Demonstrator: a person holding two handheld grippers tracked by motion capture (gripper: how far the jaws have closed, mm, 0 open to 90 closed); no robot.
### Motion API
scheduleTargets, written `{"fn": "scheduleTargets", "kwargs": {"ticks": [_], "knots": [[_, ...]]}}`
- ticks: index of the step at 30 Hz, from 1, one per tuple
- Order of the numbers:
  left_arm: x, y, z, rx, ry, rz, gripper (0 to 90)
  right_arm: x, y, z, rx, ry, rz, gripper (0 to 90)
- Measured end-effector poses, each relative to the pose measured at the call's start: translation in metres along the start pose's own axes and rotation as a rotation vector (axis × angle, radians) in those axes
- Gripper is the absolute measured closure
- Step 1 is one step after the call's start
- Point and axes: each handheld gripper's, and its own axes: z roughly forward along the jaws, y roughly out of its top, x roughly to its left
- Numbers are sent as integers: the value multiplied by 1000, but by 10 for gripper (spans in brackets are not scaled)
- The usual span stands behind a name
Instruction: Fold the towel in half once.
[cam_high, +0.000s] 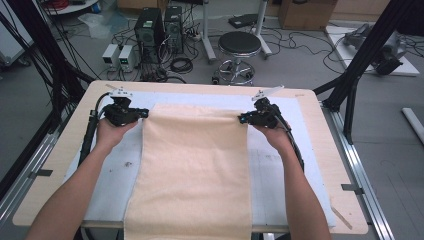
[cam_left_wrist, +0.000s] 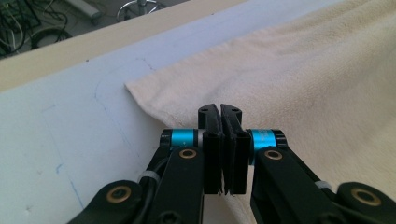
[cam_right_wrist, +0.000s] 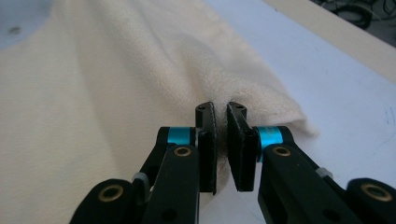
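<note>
Towel lay flat on the bench — each hand-held gripper, left and right, pinched a far corner; folding was not yet done.

Both forearms reach toward twelve o'clock. The left gripper points toward three o'clock, the right gripper toward nine o'clock; each has its jaws clamped tight, level above the surface.
</note>
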Motion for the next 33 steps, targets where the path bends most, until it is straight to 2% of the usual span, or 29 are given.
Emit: {"fn": "scheduleTargets", "kwargs": {"ticks": [6, 12, 15, 20, 25, 29, 33], "knots": [[-18, -3, -32, -44, -13, 47, 870, 29, 4, -28, -24, 27, -87, 833], [-43, -32, -58, -53, -38, 103, 869, 64, -12, -47, -25, 55, -142, 829], [-55, -48, -63, -38, -52, 133, 868, 77, -24, -52, -31, 83, -140, 825], [-72, -71, -73, -37, -75, 165, 866, 96, -51, -53, -12, 109, -124, 821], [-82, -88, -77, -7, -97, 192, 857, 111, -76, -46, 42, 115, -122, 807], [-85, -107, -76, 22, -114, 180, 854, 116, -93, -37, 80, 126, -118, 793], [-83, -122, -73, 67, -123, 166, 839, 117, -105, -28, 121, 137, -101, 783]]}}
